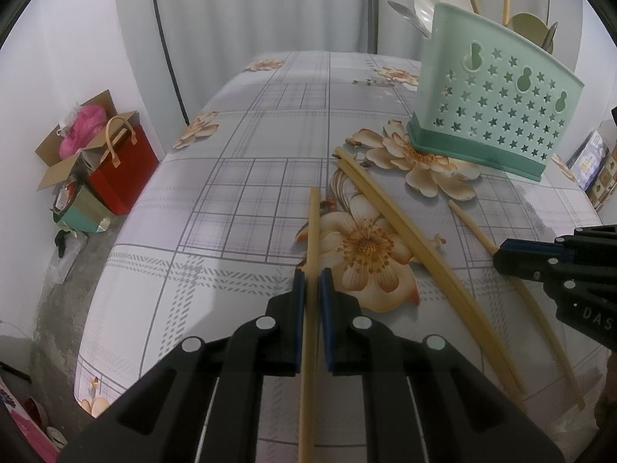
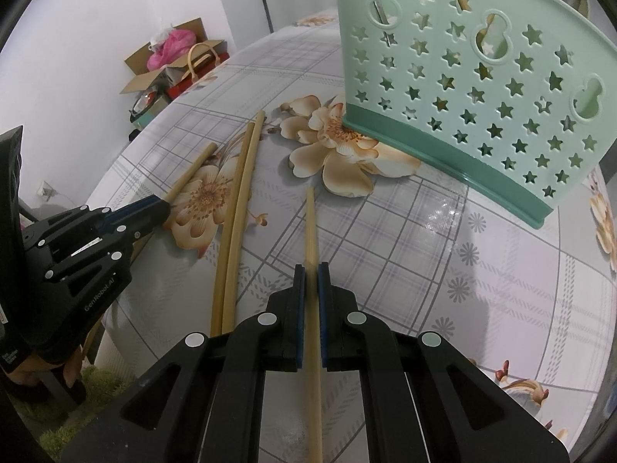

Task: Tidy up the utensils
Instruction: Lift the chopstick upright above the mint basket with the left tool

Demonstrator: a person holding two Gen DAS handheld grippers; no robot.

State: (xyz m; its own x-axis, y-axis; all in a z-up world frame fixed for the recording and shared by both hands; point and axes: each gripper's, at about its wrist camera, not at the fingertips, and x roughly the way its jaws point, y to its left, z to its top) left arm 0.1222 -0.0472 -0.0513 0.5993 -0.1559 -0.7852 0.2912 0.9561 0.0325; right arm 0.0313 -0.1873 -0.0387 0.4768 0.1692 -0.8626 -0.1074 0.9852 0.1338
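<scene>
My left gripper (image 1: 312,276) is shut on a bamboo chopstick (image 1: 313,231) that points forward over the table. My right gripper (image 2: 311,270) is shut on another chopstick (image 2: 311,227); it also shows in the left wrist view (image 1: 501,256), with its chopstick (image 1: 468,225) sticking out. The left gripper shows in the right wrist view (image 2: 164,206) with its chopstick (image 2: 191,171). Two more chopsticks (image 1: 405,233) lie side by side on the cloth between the grippers, also in the right wrist view (image 2: 241,200). A green star-holed utensil holder (image 1: 497,104) stands ahead right, holding spoons and chopsticks.
The table wears a plaid cloth with flowers (image 1: 239,177). The holder (image 2: 474,77) fills the upper right of the right wrist view. A cardboard box and a red bag (image 1: 123,169) sit on the floor at left by the wall.
</scene>
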